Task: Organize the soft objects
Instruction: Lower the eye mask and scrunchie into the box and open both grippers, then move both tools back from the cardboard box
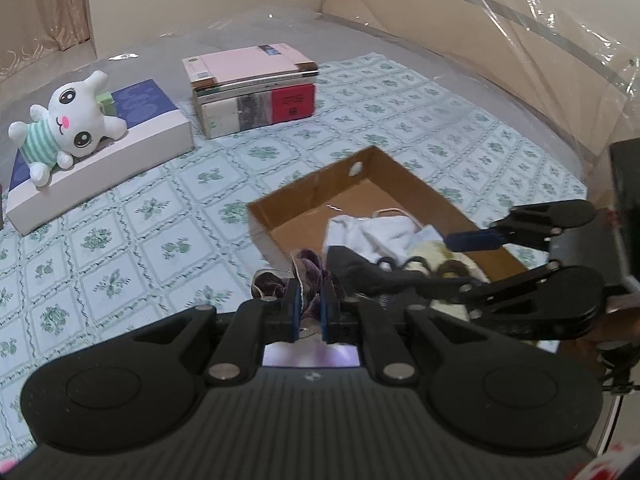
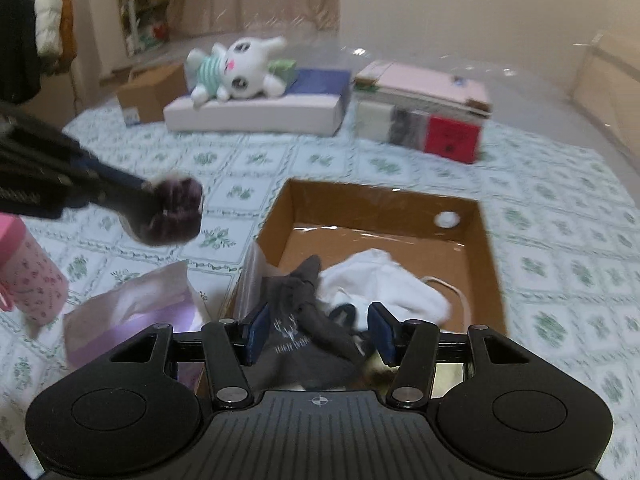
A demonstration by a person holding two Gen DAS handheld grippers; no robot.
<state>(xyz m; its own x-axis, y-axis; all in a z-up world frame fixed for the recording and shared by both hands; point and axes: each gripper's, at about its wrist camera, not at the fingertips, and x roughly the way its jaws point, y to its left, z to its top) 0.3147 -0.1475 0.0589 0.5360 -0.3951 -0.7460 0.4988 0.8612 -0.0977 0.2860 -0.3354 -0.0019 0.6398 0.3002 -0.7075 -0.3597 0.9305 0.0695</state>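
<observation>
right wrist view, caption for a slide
Left hand-held gripper carries a purple scrunchie beside the cardboard box of clothes.

Brightness: soft, even indoor light in both views; no harsh shadows on the floral bedsheet (image 1: 120, 216).
Glare: streaks on the clear plastic sheeting (image 1: 560, 28) at upper right of the left view; a thin glint on the cardboard box (image 2: 490, 264) floor in both views.
Blur: right view smeared by motion, worst on the purple velvet scrunchie (image 2: 176, 210) and the white plush bunny (image 2: 240, 68).
Sharpness: left view crisper; bunny's face reads clearly.
Distortion: strong fisheye bending, dark corners in the 2 frames.
Colour: warm beige cast on walls.
</observation>
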